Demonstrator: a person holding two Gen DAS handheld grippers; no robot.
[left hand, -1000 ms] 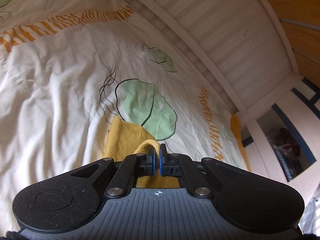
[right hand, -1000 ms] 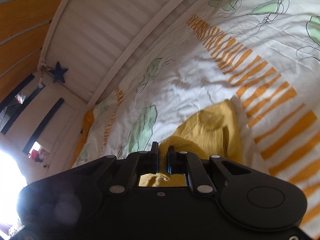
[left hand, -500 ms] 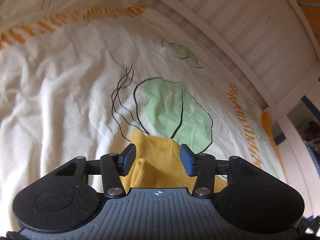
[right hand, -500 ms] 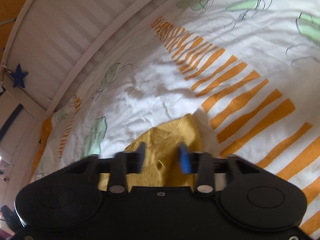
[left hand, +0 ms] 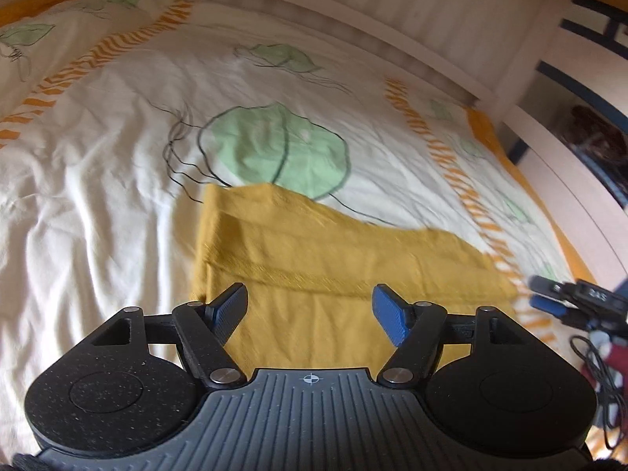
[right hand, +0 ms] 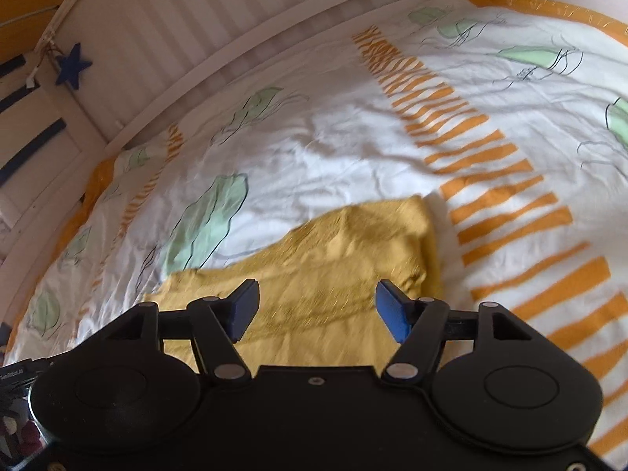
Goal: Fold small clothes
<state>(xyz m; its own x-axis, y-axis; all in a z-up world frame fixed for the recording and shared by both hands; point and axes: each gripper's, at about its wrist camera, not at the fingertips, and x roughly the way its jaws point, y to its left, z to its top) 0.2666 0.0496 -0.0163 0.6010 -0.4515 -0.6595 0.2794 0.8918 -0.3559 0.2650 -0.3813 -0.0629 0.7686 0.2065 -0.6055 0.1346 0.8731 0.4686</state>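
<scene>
Below the left gripper (left hand: pixel 310 316) lies the yellow garment (left hand: pixel 325 274), spread flat on the bed (left hand: pixel 98 165), its jaws set wide apart and holding nothing. A folded edge with a stitched hem crosses the cloth just ahead of the blue pads (left hand: pixel 386 314). The garment's far corner overlaps the green leaf print (left hand: pixel 274 149) on the white cover. At the right margin of this view the right gripper's fingers (left hand: pixel 549 294) appear, beside the garment's right end.

From the right wrist camera, the right gripper (right hand: pixel 316 316) likewise stands wide and empty above the same garment (right hand: pixel 333 259), whose right end lies near the orange stripes (right hand: pixel 506 212) of the cover. A white slatted bed rail (right hand: pixel 204 31) borders the far side of the bed, and a blue star (right hand: pixel 72 66) hangs at its left end. Both views are slightly blurred.
</scene>
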